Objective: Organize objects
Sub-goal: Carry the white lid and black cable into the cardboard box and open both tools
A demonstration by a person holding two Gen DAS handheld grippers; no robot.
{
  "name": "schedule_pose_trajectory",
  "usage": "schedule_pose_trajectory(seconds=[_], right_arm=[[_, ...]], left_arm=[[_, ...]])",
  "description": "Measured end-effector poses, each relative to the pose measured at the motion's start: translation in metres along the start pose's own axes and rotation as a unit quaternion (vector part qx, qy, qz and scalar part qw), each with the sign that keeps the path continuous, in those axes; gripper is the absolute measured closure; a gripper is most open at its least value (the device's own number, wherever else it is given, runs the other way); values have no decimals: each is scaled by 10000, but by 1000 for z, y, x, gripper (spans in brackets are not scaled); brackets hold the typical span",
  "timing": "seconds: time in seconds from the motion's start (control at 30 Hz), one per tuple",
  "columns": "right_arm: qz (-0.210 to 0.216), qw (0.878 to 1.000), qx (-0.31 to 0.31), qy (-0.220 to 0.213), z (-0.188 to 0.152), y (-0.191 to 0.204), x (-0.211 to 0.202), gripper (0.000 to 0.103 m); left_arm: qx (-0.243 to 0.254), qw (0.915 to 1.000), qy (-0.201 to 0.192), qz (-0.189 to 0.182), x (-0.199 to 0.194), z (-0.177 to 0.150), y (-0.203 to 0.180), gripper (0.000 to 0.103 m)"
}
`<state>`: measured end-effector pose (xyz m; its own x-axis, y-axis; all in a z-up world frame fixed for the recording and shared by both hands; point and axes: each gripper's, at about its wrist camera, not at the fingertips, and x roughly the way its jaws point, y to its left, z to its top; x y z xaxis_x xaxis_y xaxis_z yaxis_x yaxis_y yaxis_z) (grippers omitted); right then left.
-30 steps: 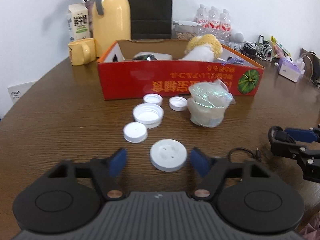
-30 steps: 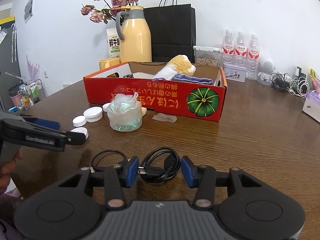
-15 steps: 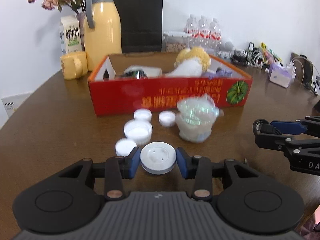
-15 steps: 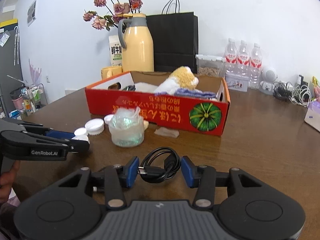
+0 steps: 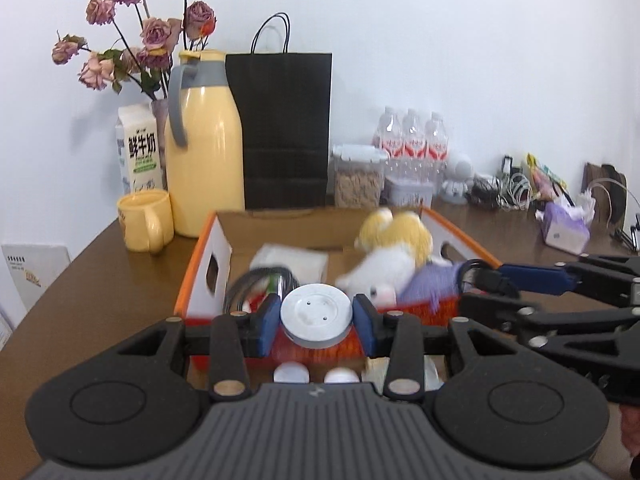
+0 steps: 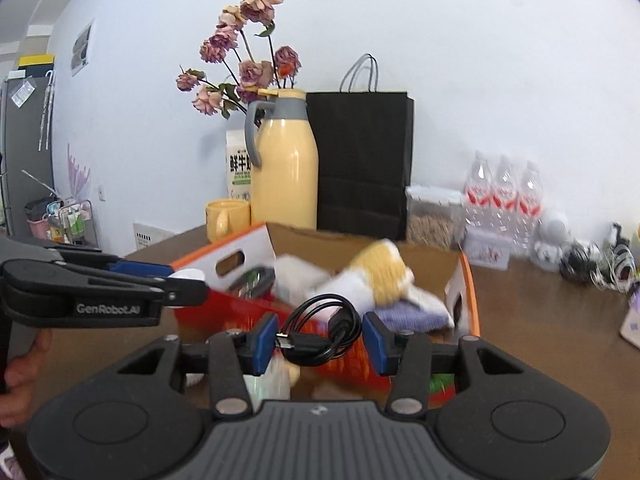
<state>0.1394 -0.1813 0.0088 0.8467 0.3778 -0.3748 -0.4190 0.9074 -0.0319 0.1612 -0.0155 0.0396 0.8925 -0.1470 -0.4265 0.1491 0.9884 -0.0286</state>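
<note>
My left gripper [image 5: 316,322] is shut on a round white lid [image 5: 316,314] and holds it in the air at the near wall of the red cardboard box [image 5: 204,256]. My right gripper [image 6: 318,338] is shut on a coiled black cable [image 6: 320,330], also lifted, at the box's near wall [image 6: 208,310]. The box holds a yellow-and-white plush toy [image 5: 396,248], a purple cloth [image 5: 428,284] and a white packet [image 5: 292,258]. Two small white caps [image 5: 292,372] lie on the table below my left gripper. The right gripper shows at the right of the left wrist view [image 5: 472,280].
Behind the box stand a yellow thermos [image 5: 204,148], a yellow mug [image 5: 146,220], a milk carton [image 5: 138,152], a black paper bag [image 5: 286,128], a food container [image 5: 358,176] and water bottles [image 5: 412,140]. Cables and a tissue pack [image 5: 566,228] lie at the right.
Both grippers have risen from the table and moved toward the box. The left closed on the white lid and lifted it; the right lifted the cable.
</note>
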Motion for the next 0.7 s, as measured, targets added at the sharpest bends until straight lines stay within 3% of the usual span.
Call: schedule_pose_trajectory(seconds=[0.33, 0.7], right_arm=[[-69, 9995, -320, -26, 50, 10, 80, 58], [-115, 9995, -208, 198, 52, 1, 157, 58]], left_arm=[[-349, 9986, -142, 370, 53, 41, 26, 63], [-655, 9969, 95, 432, 114, 52, 55, 63]])
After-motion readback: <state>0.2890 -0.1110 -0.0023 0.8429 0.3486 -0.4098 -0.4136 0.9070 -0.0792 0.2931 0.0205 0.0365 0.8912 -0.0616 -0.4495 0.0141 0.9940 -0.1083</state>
